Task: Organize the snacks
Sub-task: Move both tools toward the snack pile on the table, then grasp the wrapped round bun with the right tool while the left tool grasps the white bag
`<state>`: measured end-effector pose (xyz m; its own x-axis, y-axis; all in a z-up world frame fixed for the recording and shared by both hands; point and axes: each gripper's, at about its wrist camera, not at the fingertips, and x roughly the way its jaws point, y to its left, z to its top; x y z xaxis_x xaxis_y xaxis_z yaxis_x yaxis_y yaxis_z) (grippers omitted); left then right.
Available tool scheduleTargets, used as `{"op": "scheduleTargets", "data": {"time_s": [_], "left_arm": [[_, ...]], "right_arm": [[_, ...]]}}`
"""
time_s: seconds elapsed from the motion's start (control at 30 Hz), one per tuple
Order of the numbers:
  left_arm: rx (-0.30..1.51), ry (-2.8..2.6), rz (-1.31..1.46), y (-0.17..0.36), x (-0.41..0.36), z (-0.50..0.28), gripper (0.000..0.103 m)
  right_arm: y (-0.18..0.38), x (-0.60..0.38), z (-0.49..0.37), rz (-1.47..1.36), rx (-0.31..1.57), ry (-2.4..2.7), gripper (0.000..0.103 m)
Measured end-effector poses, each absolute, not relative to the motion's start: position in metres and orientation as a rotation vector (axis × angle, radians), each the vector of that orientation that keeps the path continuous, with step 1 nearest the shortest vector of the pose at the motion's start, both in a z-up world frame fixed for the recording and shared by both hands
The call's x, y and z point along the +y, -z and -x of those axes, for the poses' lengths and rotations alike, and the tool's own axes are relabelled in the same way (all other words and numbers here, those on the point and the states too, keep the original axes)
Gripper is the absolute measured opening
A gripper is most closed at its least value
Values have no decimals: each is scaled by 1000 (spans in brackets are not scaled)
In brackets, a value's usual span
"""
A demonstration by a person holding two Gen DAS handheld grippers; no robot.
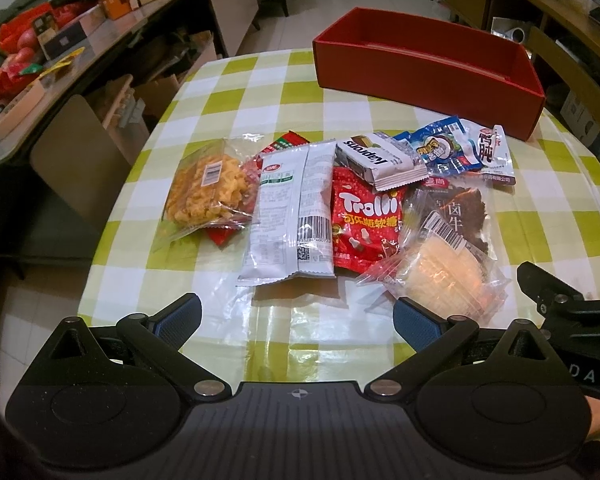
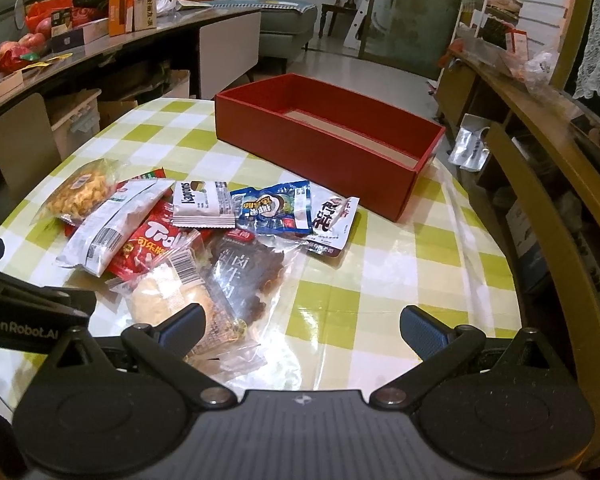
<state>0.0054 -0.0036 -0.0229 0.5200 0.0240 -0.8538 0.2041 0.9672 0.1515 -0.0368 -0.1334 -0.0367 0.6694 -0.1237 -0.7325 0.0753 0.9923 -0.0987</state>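
I hold both grippers low at the near edge of the desk (image 1: 220, 80), which is covered by a green-and-white checked cloth under clear film. The left gripper (image 1: 297, 316) has its jaws spread wide and grips nothing; the right gripper (image 2: 302, 326) is likewise wide open, its left finger (image 2: 182, 326) overlapping the clear-wrapped pastry (image 2: 160, 300) in the frame; I cannot tell whether it touches it.

The snacks lie in one overlapping pile at mid-frame in the left view. Readable labels: a red "Trolli" bag (image 1: 366, 224), a white "kaprons" packet (image 1: 380, 160), a white pouch (image 1: 290, 208) with barcodes, a clear bag of yellow twists (image 1: 210, 188) at the pile's left end, a blue packet (image 1: 440, 150) and a dark jerky pack (image 1: 466, 216) with Chinese print.

The red box (image 1: 428, 76) stands open in the upper right of the left view, well apart from the pile, with bare cloth between them. In the right view, open cloth (image 2: 380, 272) lies right of the pile up to the desk's curved edge. The other gripper's body reads "GenRobot.AI" at the left edge of the right view.
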Motion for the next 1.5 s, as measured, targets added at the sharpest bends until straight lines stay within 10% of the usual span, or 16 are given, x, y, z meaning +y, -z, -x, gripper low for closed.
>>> {"op": "scheduleTargets", "data": {"time_s": [0.93, 1.13, 1.5], "left_arm": [[1103, 52, -134, 24, 35, -32, 103], [1101, 29, -95, 22, 49, -39, 103], [1131, 41, -15, 22, 49, -65, 103]], "right_arm": [[53, -76, 9, 234, 876, -168, 103], [74, -66, -9, 219, 974, -228, 74], [70, -88, -16, 54, 1025, -241, 66]]}}
